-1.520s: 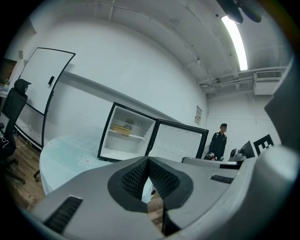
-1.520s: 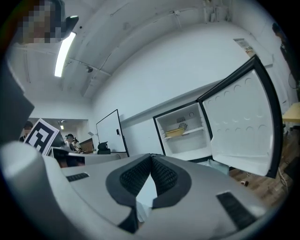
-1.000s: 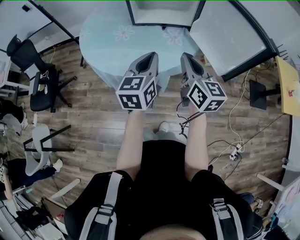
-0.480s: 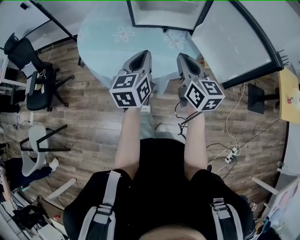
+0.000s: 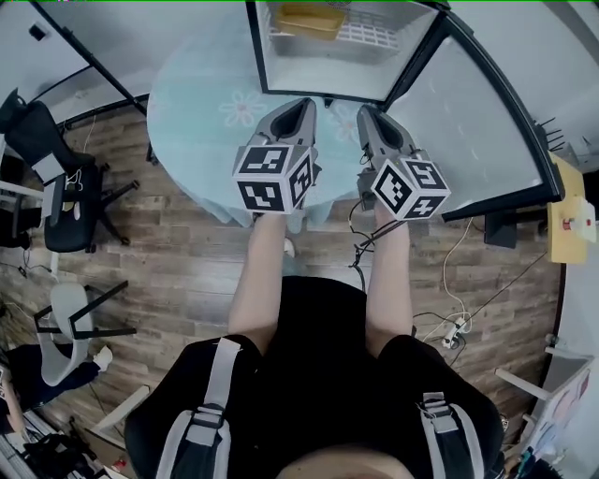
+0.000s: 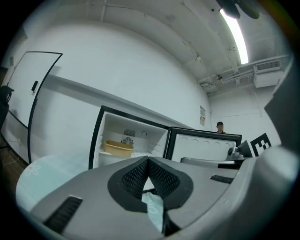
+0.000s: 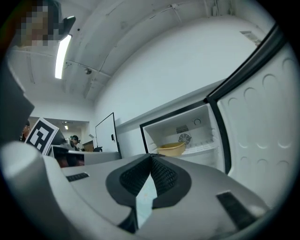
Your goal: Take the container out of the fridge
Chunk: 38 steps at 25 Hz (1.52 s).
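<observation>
The small fridge (image 5: 271, 56) stands with its door (image 5: 477, 103) swung wide to the right. A shallow yellow container (image 5: 309, 19) rests on its white wire shelf, also visible as the container (image 6: 118, 148) in the left gripper view and the container (image 7: 171, 149) in the right gripper view. Both grippers are held level side by side, pointing at the fridge from a short way off, over the round table. My left gripper (image 5: 301, 105) is shut with nothing in it, its tips (image 6: 148, 159) meeting. My right gripper (image 5: 367, 112) is shut and empty too, its tips (image 7: 151, 156) pressed together.
A round table with a pale blue flowered cloth (image 5: 201, 103) lies under the grippers, in front of the fridge. Office chairs (image 5: 56, 187) stand at the left. Cables and a power strip (image 5: 449, 327) lie on the wooden floor at the right. A person (image 6: 220, 126) stands behind the door.
Both grippers have moved forward together toward the fridge. The fridge's inside and the yellow container have come into the head view. The jaws stayed shut.
</observation>
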Each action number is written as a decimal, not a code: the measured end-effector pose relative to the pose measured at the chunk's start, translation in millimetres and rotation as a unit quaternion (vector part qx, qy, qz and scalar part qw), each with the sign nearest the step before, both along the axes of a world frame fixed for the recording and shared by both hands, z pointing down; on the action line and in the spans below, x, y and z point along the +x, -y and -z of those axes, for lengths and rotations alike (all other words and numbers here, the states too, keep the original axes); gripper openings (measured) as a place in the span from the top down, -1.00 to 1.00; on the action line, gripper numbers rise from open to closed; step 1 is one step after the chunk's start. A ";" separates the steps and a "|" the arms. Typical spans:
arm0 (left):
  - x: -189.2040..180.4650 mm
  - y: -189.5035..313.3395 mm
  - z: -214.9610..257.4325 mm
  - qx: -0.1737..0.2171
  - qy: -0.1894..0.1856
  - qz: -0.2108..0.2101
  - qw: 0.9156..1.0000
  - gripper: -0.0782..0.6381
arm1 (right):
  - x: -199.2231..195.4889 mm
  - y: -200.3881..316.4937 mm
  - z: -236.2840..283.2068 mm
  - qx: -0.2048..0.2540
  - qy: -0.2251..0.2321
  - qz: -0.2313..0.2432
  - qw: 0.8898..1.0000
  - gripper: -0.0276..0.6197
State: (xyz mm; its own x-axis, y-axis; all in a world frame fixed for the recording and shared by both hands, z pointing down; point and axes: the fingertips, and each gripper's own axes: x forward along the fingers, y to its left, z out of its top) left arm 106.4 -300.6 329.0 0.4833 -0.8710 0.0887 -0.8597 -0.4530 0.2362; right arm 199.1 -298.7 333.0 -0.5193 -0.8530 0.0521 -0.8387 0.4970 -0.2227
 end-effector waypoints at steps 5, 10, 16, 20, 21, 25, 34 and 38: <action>-54.5 55.7 23.6 0.028 0.024 0.023 0.999 0.78 | -47.4 52.1 26.6 0.033 0.003 0.020 0.999 0.90; -92.1 95.2 19.7 0.023 0.019 0.033 0.999 0.78 | -80.4 87.4 22.8 0.035 -0.016 0.028 0.999 0.90; -95.6 128.3 10.6 0.015 0.010 0.014 1.000 0.78 | -91.0 126.7 29.3 0.052 -0.062 0.004 0.997 0.89; -106.5 150.1 10.8 0.016 0.002 0.013 1.000 0.78 | -104.4 155.7 43.1 0.076 -0.110 0.003 0.991 0.76; -113.1 156.2 9.4 0.013 -0.003 0.018 1.000 0.78 | -106.4 163.4 41.9 0.074 -0.122 0.002 0.990 0.75; -134.1 178.2 1.1 -0.002 -0.028 0.038 0.999 0.78 | -112.7 196.6 32.2 0.060 -0.180 0.002 0.982 0.66; -116.4 223.8 -14.7 -0.018 -0.062 -0.007 0.998 0.78 | -125.1 255.3 11.3 0.027 -0.332 0.032 0.942 0.45; -102.9 236.2 -29.2 -0.038 -0.061 -0.026 0.997 0.78 | -127.2 274.2 -0.6 0.022 -0.393 0.040 0.918 0.36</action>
